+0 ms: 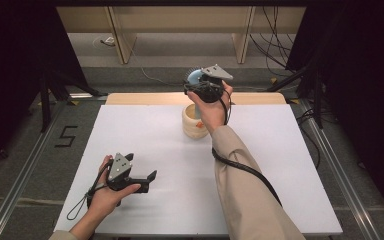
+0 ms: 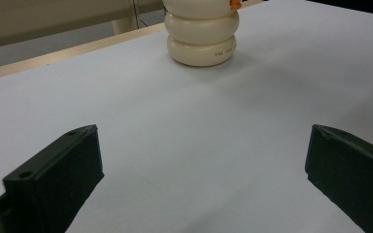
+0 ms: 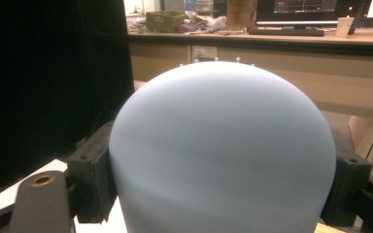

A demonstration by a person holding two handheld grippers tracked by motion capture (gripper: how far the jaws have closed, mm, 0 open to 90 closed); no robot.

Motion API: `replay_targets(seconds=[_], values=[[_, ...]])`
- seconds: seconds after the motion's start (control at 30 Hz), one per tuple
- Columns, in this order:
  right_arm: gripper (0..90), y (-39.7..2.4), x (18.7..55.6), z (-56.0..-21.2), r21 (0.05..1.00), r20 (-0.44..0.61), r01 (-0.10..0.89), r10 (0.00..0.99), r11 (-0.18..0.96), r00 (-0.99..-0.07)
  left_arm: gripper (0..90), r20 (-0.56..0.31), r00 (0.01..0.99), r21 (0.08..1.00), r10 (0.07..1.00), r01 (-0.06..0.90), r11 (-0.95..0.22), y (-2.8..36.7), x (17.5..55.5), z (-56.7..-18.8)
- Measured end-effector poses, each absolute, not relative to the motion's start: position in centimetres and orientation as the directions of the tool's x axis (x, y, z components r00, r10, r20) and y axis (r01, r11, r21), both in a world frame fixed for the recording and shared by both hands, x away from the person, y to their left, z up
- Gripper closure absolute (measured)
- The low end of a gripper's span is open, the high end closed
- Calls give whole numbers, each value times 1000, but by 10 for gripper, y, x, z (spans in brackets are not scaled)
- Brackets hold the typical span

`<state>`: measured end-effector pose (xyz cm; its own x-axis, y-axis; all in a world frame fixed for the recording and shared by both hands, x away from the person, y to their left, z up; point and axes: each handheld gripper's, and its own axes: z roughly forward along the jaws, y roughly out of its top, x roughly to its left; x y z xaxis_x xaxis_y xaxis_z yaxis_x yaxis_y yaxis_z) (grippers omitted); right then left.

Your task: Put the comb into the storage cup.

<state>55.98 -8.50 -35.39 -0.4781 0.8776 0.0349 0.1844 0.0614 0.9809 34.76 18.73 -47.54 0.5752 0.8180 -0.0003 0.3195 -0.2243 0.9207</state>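
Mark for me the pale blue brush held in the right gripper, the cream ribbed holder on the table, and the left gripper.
pale blue brush (image 3: 221, 150): right gripper view, on its smooth rounded back.
cream ribbed holder (image 2: 201, 46): left gripper view, on its lowest ring.
left gripper (image 1: 149, 181): high view, midway between its open fingertips.

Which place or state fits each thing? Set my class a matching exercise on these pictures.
1 left gripper
2 right gripper
3 cream ribbed holder
4 pale blue brush

a stands on the white table
b clamped between two black jaws
c open, low over the table
d raised above the holder

Pairs: 1-c, 2-d, 3-a, 4-b
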Motion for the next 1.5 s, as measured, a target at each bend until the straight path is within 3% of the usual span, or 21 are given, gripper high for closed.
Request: replay_targets(seconds=[1.5], values=[[206, -88, 563, -385, 968, 47, 238, 883, 74, -466, 0, -1, 576, 919, 818, 323, -227, 187, 348, -477]])
